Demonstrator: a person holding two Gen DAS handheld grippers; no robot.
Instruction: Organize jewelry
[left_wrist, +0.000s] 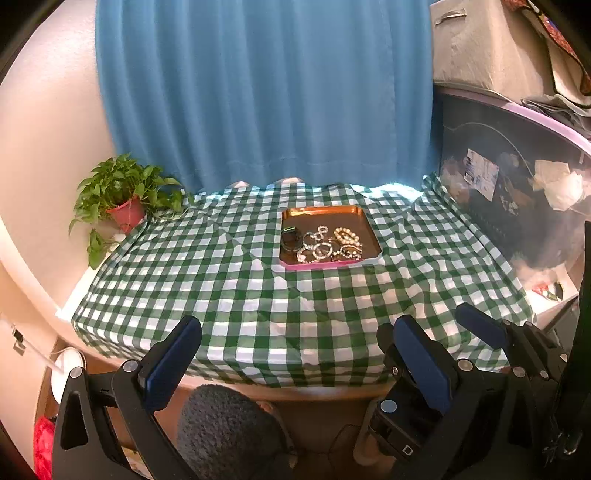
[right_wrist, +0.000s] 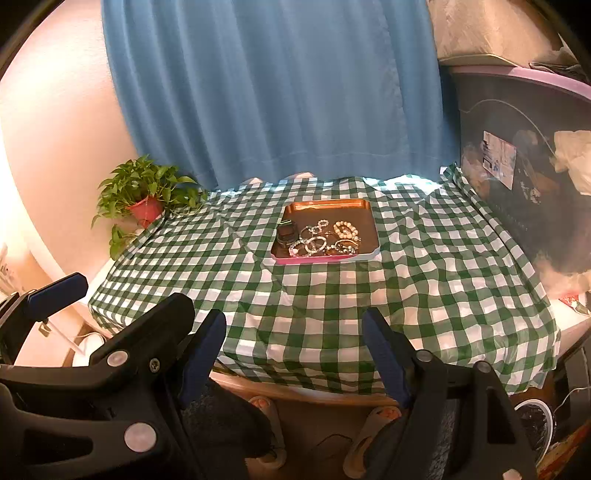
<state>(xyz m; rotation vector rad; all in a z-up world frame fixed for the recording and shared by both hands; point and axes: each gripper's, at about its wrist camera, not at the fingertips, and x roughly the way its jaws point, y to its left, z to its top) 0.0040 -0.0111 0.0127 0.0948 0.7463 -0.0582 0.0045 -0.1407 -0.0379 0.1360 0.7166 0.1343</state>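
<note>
Left wrist view: checked tablecloth (left_wrist: 295, 295), tray (left_wrist: 328, 264) of jewelry (left_wrist: 325, 243) near its far edge, plant (left_wrist: 122, 192) at the far left corner; left gripper (left_wrist: 299, 343) and right gripper (right_wrist: 295, 339) both spread, empty.

Your right gripper (right_wrist: 295, 354) hangs over the desk's (right_wrist: 295, 393) near edge, jaws apart and empty. The jewelry (right_wrist: 325, 240) sits heaped in the tray (right_wrist: 325, 259) toward the far edge.

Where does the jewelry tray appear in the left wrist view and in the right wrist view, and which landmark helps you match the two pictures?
Left wrist view: the tray sits right of centre, mid-height, on the checked cloth.
Right wrist view: the tray sits just right of centre, mid-height, on the same cloth.
Shared landmark: the potted plant at the table's far left corner, left of the tray in both views.
</note>
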